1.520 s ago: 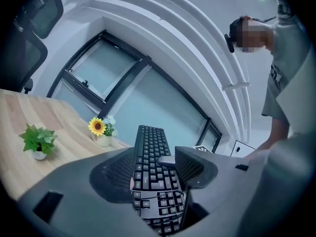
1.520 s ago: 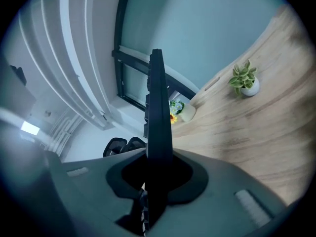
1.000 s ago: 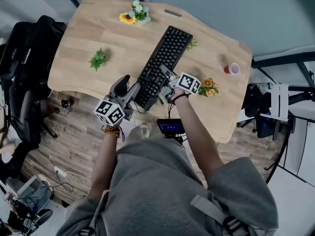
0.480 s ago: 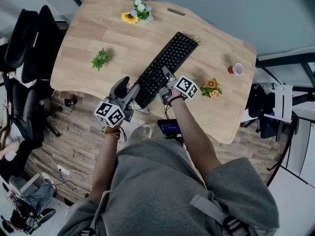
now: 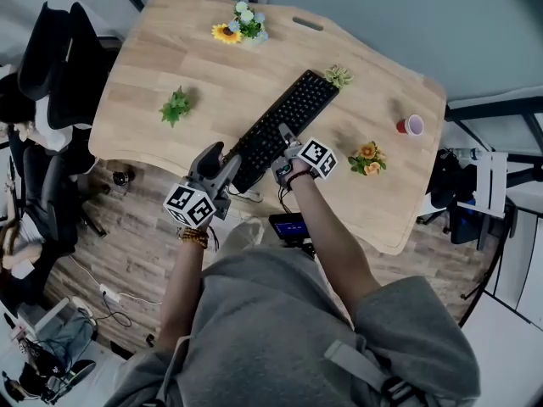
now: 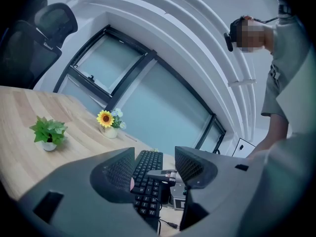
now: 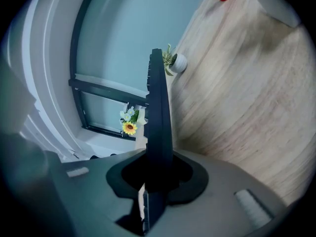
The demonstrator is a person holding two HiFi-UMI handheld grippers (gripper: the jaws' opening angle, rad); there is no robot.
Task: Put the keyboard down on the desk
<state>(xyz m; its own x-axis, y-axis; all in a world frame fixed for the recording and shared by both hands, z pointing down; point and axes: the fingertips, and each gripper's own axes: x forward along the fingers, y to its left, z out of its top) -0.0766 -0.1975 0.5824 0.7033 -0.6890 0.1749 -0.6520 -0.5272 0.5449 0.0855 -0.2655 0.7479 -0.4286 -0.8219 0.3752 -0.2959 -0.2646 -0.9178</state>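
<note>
The black keyboard (image 5: 284, 124) lies slantwise over the wooden desk (image 5: 161, 49), its near end past the front edge. Seen edge-on in the right gripper view, the keyboard (image 7: 159, 117) sits between the pads of my right gripper (image 7: 158, 174), which is shut on it. In the head view the right gripper (image 5: 284, 142) holds the keyboard's right long side. My left gripper (image 5: 227, 161) is at the near left corner. Its jaws stand open in the left gripper view, with the keyboard (image 6: 145, 179) ahead of them and untouched by the pads.
On the desk stand a sunflower pot (image 5: 237, 25), a green plant (image 5: 176, 106), a small plant (image 5: 338, 76) by the keyboard's far end, orange flowers (image 5: 366, 157) and a red cup (image 5: 409, 125). Office chairs (image 5: 51, 58) and a person are at the left.
The keyboard has swung and slid to the right with the right gripper; its far end now lies beside the small plant instead of covering it. The left gripper stays by the near corner.
</note>
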